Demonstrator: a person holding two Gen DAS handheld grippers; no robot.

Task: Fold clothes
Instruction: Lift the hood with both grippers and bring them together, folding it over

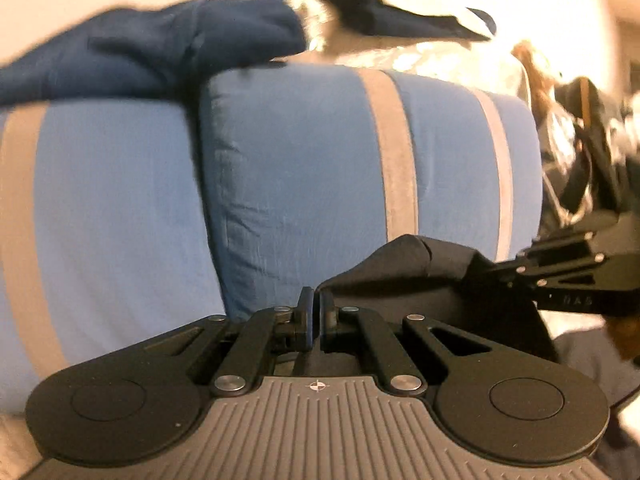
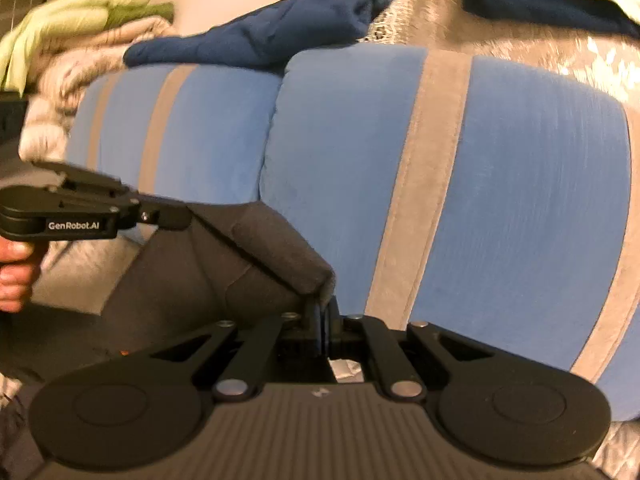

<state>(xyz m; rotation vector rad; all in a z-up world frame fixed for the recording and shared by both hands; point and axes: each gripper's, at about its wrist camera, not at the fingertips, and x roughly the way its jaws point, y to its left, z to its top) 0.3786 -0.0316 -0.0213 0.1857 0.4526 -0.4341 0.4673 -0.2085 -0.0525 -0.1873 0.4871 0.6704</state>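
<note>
A dark grey garment [image 1: 408,268] [image 2: 224,272] hangs stretched between my two grippers in front of blue cushions. My left gripper [image 1: 315,308] is shut on one corner of its top edge. My right gripper [image 2: 323,312] is shut on the other corner. In the left wrist view the right gripper [image 1: 480,270] comes in from the right and pinches the cloth. In the right wrist view the left gripper [image 2: 176,216] comes in from the left, with a hand [image 2: 16,272] around its handle. The garment's lower part drops out of sight below the grippers.
Two blue cushions with grey stripes [image 1: 304,168] [image 2: 500,200] fill the background. A navy garment [image 1: 160,52] [image 2: 272,36] lies on top of them, another dark one [image 1: 400,12] further back. A pile of beige and green clothes [image 2: 72,32] sits at far left; dark clutter [image 1: 592,152] at right.
</note>
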